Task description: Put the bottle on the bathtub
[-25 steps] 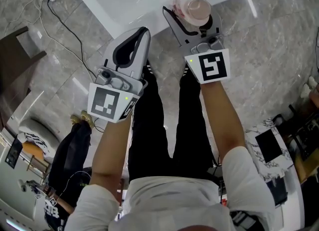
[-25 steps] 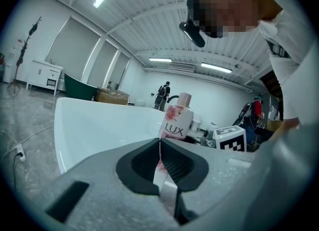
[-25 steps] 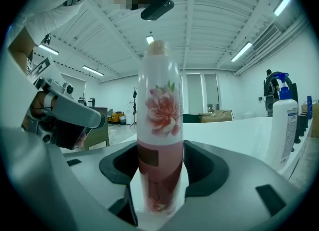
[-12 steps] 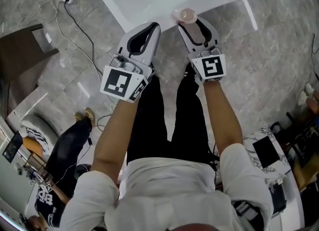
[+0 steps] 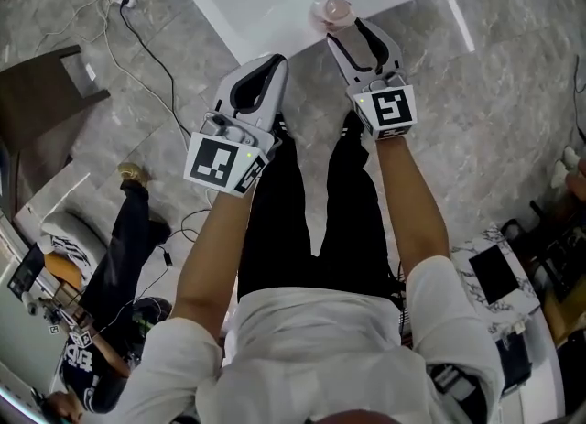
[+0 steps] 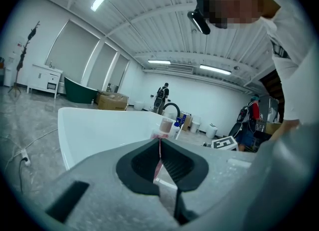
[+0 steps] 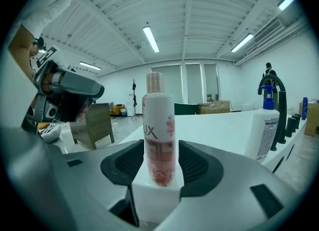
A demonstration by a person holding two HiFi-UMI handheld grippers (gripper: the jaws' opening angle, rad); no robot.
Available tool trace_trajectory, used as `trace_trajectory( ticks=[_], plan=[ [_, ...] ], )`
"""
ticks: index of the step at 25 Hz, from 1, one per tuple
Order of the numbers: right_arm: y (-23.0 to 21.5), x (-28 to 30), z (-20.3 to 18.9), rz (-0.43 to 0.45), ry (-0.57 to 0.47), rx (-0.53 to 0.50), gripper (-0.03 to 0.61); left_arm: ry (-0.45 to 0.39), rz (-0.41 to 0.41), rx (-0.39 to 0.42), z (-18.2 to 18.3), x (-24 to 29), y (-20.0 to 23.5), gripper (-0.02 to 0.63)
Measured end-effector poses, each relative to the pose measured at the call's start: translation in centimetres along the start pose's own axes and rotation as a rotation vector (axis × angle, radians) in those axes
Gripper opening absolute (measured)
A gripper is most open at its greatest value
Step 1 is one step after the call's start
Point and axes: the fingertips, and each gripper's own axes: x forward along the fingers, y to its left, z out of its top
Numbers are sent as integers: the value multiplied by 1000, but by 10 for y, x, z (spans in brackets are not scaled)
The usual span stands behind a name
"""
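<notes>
Bottle (image 7: 159, 135) upright on bathtub rim (image 5: 284, 24)

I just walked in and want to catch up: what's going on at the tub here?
A person stands at the bathtub with a tool in each hand. The bottle stands upright on the rim. The right tool is open; its jaws have just been closing a little, with the bottle at their tips and untouched. The left tool is shut and empty. The placing looks done.
</notes>
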Motion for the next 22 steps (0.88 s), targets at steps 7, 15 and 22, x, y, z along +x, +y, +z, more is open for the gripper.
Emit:
trace_trajectory(
  ticks=[7,15,22],
  plan=[
    [-1,-46,32,-22,11,11,210,-22,28,-23,19,-25,-2,21],
    [7,-120,201,7,-125,-24,167,-99,4,67,137,-59,-35,21],
    [20,-201,316,28,-217,-79,120,-146,-15,131,222,-111,-84,21]
  ],
)
